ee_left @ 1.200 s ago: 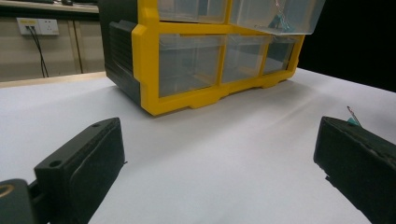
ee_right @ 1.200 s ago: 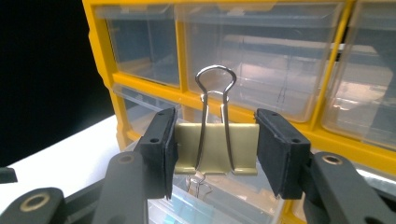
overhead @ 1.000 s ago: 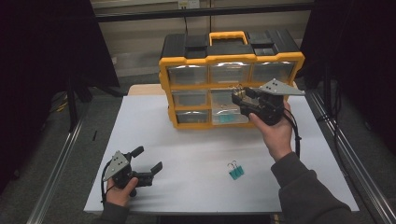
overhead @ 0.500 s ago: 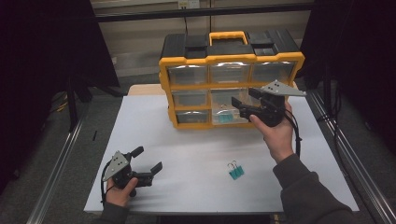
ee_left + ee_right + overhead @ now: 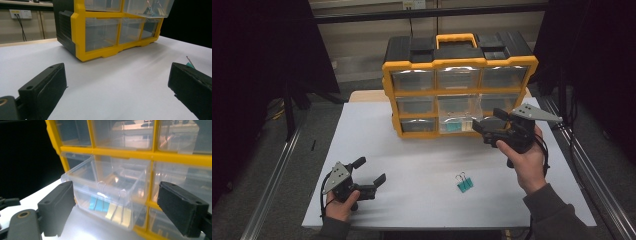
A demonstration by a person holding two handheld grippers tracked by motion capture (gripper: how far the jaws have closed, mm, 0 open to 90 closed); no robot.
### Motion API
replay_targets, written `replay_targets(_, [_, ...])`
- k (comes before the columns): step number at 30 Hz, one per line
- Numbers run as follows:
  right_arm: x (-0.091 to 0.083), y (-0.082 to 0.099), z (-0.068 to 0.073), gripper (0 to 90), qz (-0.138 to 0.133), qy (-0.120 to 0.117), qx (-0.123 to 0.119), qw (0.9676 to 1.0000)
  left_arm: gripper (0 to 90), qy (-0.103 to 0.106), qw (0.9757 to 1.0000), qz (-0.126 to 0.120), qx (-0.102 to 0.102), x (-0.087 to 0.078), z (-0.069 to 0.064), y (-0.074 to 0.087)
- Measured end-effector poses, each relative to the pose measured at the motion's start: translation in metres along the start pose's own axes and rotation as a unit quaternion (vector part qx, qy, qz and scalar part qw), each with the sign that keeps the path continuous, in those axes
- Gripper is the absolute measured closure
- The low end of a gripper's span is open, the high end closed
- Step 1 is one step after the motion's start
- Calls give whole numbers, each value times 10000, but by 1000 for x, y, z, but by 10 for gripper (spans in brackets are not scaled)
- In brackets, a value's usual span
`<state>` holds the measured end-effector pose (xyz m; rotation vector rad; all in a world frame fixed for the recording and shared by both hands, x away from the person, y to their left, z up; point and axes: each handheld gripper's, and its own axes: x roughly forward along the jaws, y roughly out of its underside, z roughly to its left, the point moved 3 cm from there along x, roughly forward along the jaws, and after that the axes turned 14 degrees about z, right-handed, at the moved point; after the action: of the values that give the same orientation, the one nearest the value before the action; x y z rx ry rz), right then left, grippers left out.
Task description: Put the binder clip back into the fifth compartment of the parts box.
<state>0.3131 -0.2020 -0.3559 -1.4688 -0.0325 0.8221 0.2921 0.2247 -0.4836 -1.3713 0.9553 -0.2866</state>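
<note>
Right gripper (image 5: 486, 125), jaws just opening and empty, faces the pulled-out clear plastic drawer (image 5: 105, 192) of clips. Small teal binder clip (image 5: 464, 183) lies on the white table (image 5: 412, 165): probably light, stiff; take by its body. Left gripper (image 5: 374, 172) wide, empty.

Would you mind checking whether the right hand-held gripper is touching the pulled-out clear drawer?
Apart. The right gripper view shows the right hand-held gripper with open jaws either side of the drawer, gaps visible.
</note>
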Motion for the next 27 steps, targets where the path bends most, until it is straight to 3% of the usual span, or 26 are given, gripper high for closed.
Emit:
replay_targets(6, [-5,20,4,118,83,-123,-29,9999,19,-28,10000,-6,-3,0,0,0])
replay_targets(16, [2,56,13,97,365,-253,-105,9990,19,-1,10000,0,-4,0,0,0])
replay_targets(27, [17,93,23,93,959,-313,-253,9946,19,-9,10000,-7,-18,0,0,0])
